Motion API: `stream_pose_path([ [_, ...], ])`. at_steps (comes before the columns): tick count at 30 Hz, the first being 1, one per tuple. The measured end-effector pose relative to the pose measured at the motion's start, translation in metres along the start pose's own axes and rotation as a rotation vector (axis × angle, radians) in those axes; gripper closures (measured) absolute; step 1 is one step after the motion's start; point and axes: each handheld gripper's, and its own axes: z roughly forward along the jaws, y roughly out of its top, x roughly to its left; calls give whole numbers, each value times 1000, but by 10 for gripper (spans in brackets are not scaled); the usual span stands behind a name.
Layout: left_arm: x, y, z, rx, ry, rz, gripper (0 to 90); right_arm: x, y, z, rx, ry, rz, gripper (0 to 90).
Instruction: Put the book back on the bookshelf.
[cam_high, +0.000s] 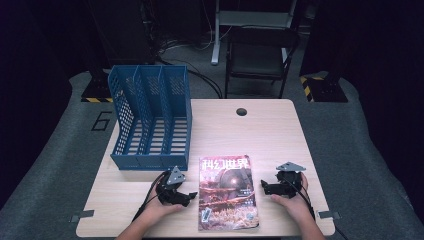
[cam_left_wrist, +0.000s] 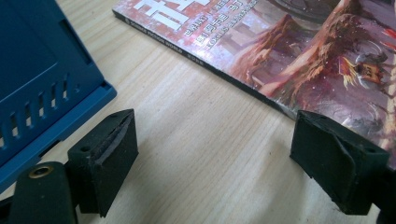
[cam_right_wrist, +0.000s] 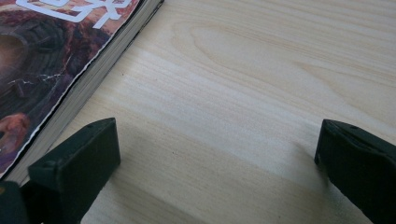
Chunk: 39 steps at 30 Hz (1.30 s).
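Note:
A magazine (cam_high: 227, 192) with a reddish cover lies flat near the table's front edge, between my two hands. My left gripper (cam_high: 182, 196) rests on the table just left of it and stands open, jaws wide with bare wood between them (cam_left_wrist: 215, 158); the magazine's spine edge (cam_left_wrist: 243, 84) runs past its right jaw. My right gripper (cam_high: 265, 189) sits on the table right of the magazine, open as well (cam_right_wrist: 215, 163), with the magazine's page edge (cam_right_wrist: 88, 79) beside its left jaw. Neither gripper touches the magazine.
A blue three-slot file rack (cam_high: 150, 122) stands at the back left of the wooden table (cam_high: 270, 135), close behind my left gripper (cam_left_wrist: 42, 88). A cable hole (cam_high: 241, 111) sits near the far edge. A black chair (cam_high: 260, 57) stands beyond the table.

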Motion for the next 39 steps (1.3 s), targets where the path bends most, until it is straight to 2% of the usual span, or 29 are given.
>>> stream_pose_path([
  [4,-1,1,3,-12,8,1,147,-1,-1,0,-4,0,-8,0],
  [14,-1,2,3,-5,10,8,148,2,-1,-2,-12,-28,30,25],
  [18,-1,2,3,-6,10,8,149,4,0,-3,3,-32,43,49],
  [26,-1,2,3,-3,3,1,149,5,0,-4,3,-32,35,55],
  [28,-2,2,3,-8,15,-2,150,6,0,-4,10,-31,53,56],
  [30,-3,2,2,-2,22,-5,150,5,0,-4,7,-40,32,60],
  [33,-3,2,3,-8,23,-8,150,7,1,-5,15,-40,52,72],
  [37,-3,2,2,1,15,-18,152,7,3,-6,5,-51,61,171],
  [38,-3,2,2,1,15,-18,152,7,3,-6,5,-51,61,171],
  [39,-4,2,3,-6,29,-20,151,7,3,-8,12,-43,62,207],
])
